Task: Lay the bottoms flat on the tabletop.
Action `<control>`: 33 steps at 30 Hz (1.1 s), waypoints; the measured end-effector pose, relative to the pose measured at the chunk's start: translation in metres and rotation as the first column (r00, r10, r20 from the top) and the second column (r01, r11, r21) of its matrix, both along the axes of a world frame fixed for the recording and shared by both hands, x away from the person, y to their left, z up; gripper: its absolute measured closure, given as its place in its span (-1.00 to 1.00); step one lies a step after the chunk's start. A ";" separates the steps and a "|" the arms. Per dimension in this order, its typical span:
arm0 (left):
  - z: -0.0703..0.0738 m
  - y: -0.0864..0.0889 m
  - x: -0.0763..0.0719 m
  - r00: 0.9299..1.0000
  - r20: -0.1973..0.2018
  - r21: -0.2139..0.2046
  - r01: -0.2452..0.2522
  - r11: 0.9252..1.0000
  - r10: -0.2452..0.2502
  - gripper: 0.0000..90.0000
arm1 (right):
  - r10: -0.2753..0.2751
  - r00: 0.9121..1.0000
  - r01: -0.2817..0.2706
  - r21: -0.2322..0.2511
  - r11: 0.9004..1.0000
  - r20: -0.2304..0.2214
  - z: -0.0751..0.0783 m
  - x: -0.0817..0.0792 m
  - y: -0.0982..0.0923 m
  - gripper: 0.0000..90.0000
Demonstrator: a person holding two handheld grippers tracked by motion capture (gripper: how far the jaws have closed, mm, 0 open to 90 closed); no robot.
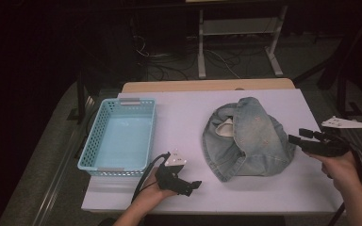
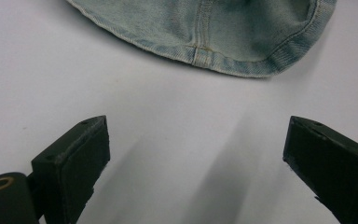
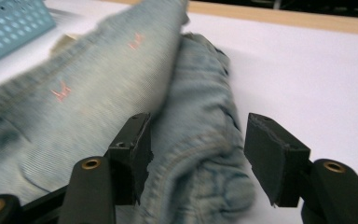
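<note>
A crumpled light-blue denim garment (image 1: 247, 139) lies on the white table (image 1: 179, 113), right of the middle. My right gripper (image 1: 296, 136) hovers at the garment's right edge, pointing left. In the right gripper view its jaws stand apart (image 3: 198, 149) over a rolled denim fold (image 3: 200, 154), and the pads do not press on it. My left gripper (image 1: 195, 184) rests near the front edge, pointing right toward the garment's hem (image 2: 214, 56). Its jaws (image 2: 196, 163) are wide open over bare table.
A light-blue perforated plastic basket (image 1: 94, 136) stands on the left part of the table, and its corner also appears in the right gripper view (image 3: 9, 23). Beyond the far edge are a wooden strip, cables and a metal stand on a dark floor.
</note>
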State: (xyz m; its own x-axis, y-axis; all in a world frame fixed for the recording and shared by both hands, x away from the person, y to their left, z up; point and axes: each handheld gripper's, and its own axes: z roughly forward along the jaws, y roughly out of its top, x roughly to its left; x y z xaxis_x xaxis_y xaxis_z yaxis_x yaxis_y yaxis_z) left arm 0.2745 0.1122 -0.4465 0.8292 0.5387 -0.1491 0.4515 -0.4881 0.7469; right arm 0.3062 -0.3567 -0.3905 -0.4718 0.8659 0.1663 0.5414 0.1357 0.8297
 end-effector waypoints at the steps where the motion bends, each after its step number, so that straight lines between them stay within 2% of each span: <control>1: 0.000 0.000 0.000 1.000 0.000 0.000 0.001 1.000 -0.001 -0.85 | 0.007 1.000 -0.007 0.005 1.000 0.006 0.002 0.000 0.002 -0.10; 13: 0.000 -0.001 0.000 1.000 -0.001 0.002 0.001 1.000 -0.001 -0.85 | 0.087 0.996 -0.087 0.006 0.996 0.026 0.014 0.005 0.032 -0.11; 17: -0.001 -0.002 0.000 1.000 0.001 0.007 0.002 1.000 -0.002 -0.85 | 0.138 0.990 -0.137 -0.003 0.990 0.024 0.018 0.010 0.050 -0.12; 24: 0.000 -0.002 -0.002 1.000 -0.002 0.006 0.003 1.000 -0.003 -0.85 | 0.194 0.981 -0.194 -0.020 0.981 0.009 0.020 0.021 0.082 -0.12; 30: -0.001 -0.002 -0.001 1.000 -0.003 0.006 0.002 1.000 -0.002 -0.85 | 0.223 0.975 -0.224 -0.029 0.974 -0.008 0.021 0.036 0.110 -0.12; 33: 0.000 -0.001 -0.001 1.000 -0.002 0.001 0.001 1.000 -0.001 -0.85 | 0.214 0.976 -0.215 -0.035 0.976 -0.035 0.021 0.045 0.125 -0.12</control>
